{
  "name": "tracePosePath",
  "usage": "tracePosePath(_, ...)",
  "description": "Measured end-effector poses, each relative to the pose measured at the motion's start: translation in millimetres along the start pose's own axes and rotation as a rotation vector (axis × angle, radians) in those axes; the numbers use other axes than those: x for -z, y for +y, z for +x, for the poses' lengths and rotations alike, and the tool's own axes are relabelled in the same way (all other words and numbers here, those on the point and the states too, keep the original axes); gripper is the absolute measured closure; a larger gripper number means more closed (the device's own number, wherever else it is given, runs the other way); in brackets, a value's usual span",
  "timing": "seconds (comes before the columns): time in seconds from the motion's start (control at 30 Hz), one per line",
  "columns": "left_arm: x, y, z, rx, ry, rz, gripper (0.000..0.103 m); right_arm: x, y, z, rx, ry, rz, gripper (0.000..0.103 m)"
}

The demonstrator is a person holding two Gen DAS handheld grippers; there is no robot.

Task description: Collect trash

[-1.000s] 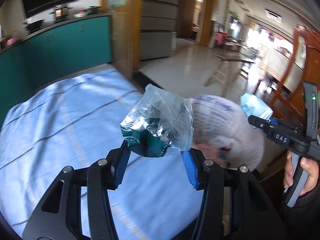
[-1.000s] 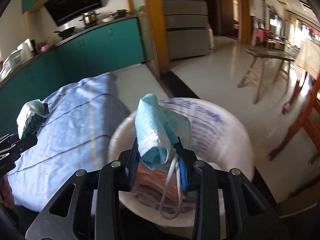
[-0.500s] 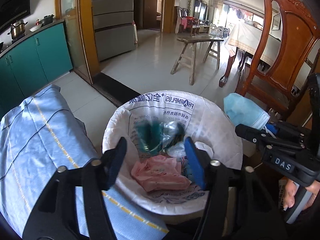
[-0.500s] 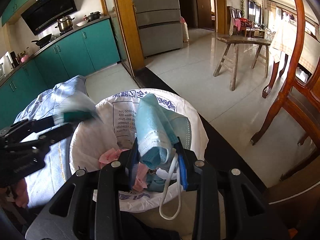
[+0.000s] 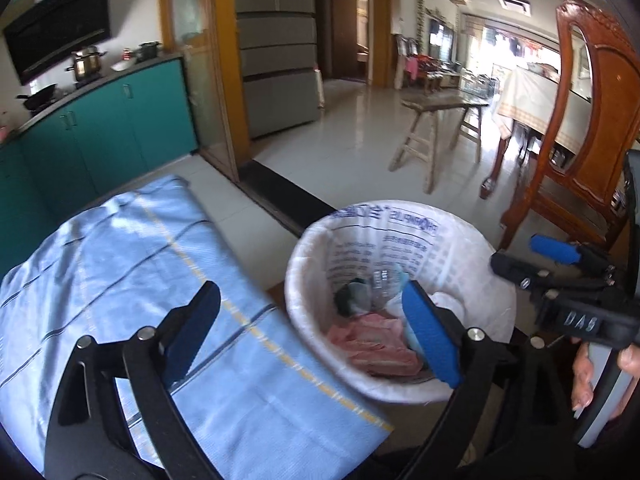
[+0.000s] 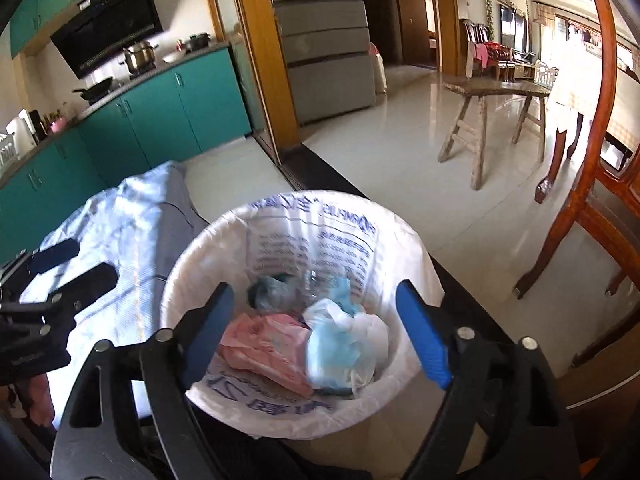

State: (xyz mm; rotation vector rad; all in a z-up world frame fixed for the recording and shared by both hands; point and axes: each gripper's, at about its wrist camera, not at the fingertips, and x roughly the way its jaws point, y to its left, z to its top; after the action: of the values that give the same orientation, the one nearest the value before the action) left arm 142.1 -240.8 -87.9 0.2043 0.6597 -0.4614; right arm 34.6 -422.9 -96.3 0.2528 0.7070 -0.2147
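A round bin with a white printed liner (image 5: 400,210) (image 6: 312,200) stands beside the table. In it lie a clear bag with a green wrapper (image 5: 354,296) (image 6: 272,292), a pink bag (image 5: 376,342) (image 6: 264,344) and a light blue face mask (image 6: 334,346). My left gripper (image 5: 316,332) (image 6: 74,266) hovers over the table's edge and the bin's left rim, its jaws opening with nothing between them. Above the bin my right gripper (image 6: 316,334) (image 5: 534,260) also has its jaws opening, empty, with the mask lying below it.
The table under a light blue striped cloth (image 5: 120,260) lies left of the bin. A carved wooden chair (image 5: 580,120) stands close on the right, and a wooden bench (image 5: 440,120) farther off on the tiled floor. Teal kitchen cabinets (image 5: 120,132) line the back left.
The left gripper carried the bagged wrapper from over the table to the bin, let it fall in and spread wide. The right gripper released the mask, which dropped into the bin.
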Motion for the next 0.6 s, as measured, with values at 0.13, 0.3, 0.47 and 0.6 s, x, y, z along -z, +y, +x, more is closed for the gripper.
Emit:
tracePosePath(0.13, 7, 18, -33, -0.043, -0.020, -0.021, 0.006, -3, 16, -30, 0.003, -0.096, -0.030, 0.010)
tracePosePath(0.3, 23, 38, -100, -0.149, -0.095, -0.035, 0.004, -9, 48, -78, 0.016, -0.226, -0.075, 0.003)
tracePosePath(0.47, 41, 57, -158, -0.214, -0.160, -0.072, 0.004, 1, 83, -123, 0.069, -0.312, -0.128, 0.003)
tracePosePath(0.6, 49, 71, -192, -0.228, -0.185, -0.119, 0.003, 19, 110, -148, 0.063, -0.336, -0.172, 0.003)
